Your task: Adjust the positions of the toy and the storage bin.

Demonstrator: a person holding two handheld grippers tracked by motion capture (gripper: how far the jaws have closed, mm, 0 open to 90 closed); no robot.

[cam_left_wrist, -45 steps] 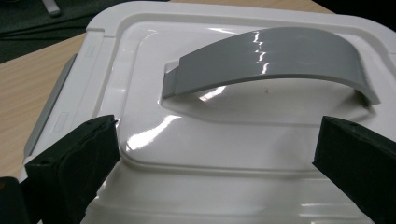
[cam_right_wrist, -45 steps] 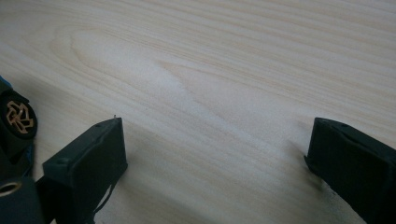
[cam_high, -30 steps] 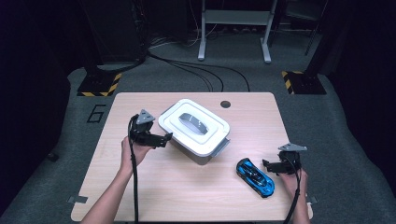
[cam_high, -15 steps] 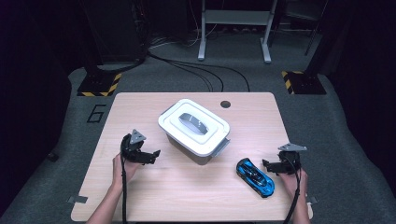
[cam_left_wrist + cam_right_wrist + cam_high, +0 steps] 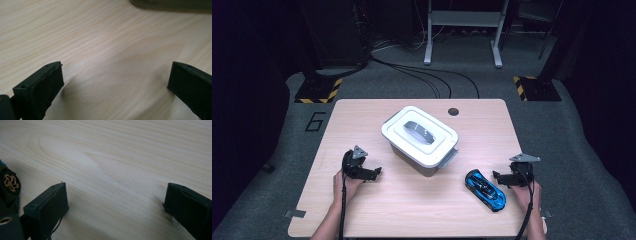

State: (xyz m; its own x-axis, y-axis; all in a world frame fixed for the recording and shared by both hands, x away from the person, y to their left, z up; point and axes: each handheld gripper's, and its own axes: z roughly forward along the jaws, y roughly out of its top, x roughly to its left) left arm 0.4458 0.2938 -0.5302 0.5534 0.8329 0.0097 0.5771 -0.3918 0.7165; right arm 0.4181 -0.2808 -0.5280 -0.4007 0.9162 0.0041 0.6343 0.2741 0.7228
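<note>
Both claws rest wide open and empty on the surface [image 5: 362, 125], so the right claw [image 5: 500, 176] must next close on the toy car [image 5: 485, 189] just beside it, the left claw [image 5: 376, 172] sitting near the lidded box [image 5: 420, 140].

blue and black toy car [image 5: 485, 189], white-lidded grey box [image 5: 420, 139], pale wood-grain table [image 5: 422, 215]

You get a brightly lit table [image 5: 362, 210] from overhead, dark surroundings toward every frame edge. Both gripper views look soft, with blurred black jaws at the bottom casting faint shadows.
</note>
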